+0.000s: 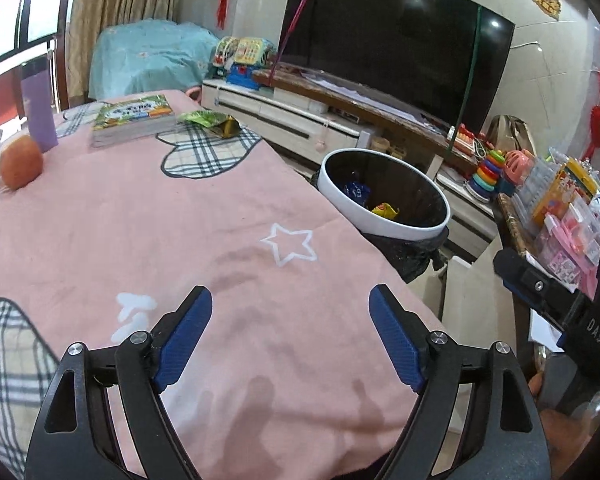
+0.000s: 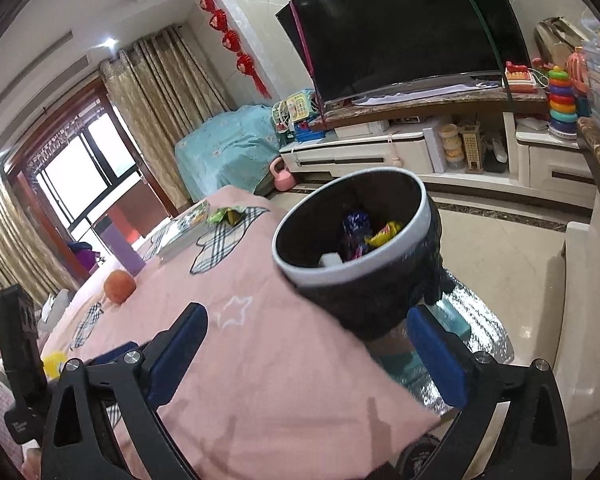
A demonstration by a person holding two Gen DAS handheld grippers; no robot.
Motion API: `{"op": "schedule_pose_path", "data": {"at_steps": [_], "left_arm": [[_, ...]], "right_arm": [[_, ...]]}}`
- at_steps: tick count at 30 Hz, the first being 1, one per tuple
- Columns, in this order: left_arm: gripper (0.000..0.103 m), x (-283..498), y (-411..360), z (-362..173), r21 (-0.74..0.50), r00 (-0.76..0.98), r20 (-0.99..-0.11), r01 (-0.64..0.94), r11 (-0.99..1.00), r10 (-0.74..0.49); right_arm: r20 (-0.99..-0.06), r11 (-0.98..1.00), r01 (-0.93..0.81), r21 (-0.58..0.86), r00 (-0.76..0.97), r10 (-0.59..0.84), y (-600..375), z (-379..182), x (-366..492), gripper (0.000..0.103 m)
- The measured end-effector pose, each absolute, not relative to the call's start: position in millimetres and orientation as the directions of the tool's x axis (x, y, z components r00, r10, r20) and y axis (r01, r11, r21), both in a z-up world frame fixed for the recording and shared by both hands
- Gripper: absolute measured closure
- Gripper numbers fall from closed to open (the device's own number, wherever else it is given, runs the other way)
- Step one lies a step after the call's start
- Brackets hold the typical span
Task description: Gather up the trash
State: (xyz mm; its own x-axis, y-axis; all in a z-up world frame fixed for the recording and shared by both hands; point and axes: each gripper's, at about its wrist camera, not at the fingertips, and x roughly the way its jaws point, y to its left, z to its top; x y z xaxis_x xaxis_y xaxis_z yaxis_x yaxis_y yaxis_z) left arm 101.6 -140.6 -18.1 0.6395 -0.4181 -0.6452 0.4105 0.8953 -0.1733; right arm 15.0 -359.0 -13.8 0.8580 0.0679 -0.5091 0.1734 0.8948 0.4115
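1. The left gripper (image 1: pixel 290 300) hangs over a pink cloth (image 1: pixel 140 220) that covers a table, angled downward toward it. Its two blue-padded jaws stand wide apart with nothing between them except the cloth below.
2. The right gripper (image 2: pixel 308 320) also tilts downward, at the cloth's (image 2: pixel 260 360) near edge. Its jaws are spread wide and grip nothing; the lower part of the trash bin (image 2: pixel 360 240) shows in the gap between them, but the pads do not touch it.
3. In the left wrist view, the right gripper appears at the right edge as a dark body, well apart from the left one, with part of a hand (image 1: pixel 556 420) below it.
4. The trash bin (image 1: pixel 384 196) is round, with a white rim and a black liner, and stands just beside the table's far right edge. Inside lie a blue wrapper (image 2: pixel 356 224), a yellow wrapper (image 2: pixel 384 234) and a white piece (image 2: pixel 332 259).
5. A green and yellow snack packet (image 1: pixel 214 122) still lies on the cloth at the table's far end, just beside a book (image 1: pixel 134 118).
6. An orange fruit (image 1: pixel 20 162) and a purple bottle (image 1: pixel 40 112) stand at the far left of the table, near each other.
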Motion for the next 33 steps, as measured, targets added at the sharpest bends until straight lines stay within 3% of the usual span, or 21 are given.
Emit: {"op": "schedule_pose_path", "data": {"at_steps": [8, 10, 13, 17, 21, 33], "left_arm": [[0.016, 62, -129, -11, -0.151, 0.722, -0.553, 0.405, 0.902, -0.417], [0.008, 51, -125, -4, -0.144, 0.75, -0.514, 0.404, 0.903, -0.417], [0.0, 37, -120, 4, -0.122, 0.808, -0.439, 0.379, 0.917, -0.392], [0.0, 27, -117, 5, -0.079, 0.853, -0.397, 0.336, 0.938, -0.339], [0.0, 19, -116, 1, -0.045, 0.872, -0.378, 0.317, 0.947, -0.31], [0.0, 8, -116, -1, 0.011, 0.896, -0.377, 0.256, 0.967, -0.233]], "right_arm": [[-0.475, 0.921, 0.193, 0.339, 0.88, -0.01, -343, -9, -18, 0.002], [-0.447, 0.929, 0.203, 0.31, 0.893, -0.046, -338, -1, -29, 0.002], [-0.346, 0.946, 0.209, 0.247, 0.931, -0.116, -328, 17, -52, 0.0], [-0.252, 0.963, 0.232, 0.139, 0.948, -0.192, -313, 25, -67, 0.0], [-0.257, 0.965, 0.246, 0.094, 0.942, -0.215, -307, 20, -66, 0.0], [-0.296, 0.958, 0.252, 0.137, 0.933, -0.203, -317, 9, -66, 0.0]]}}
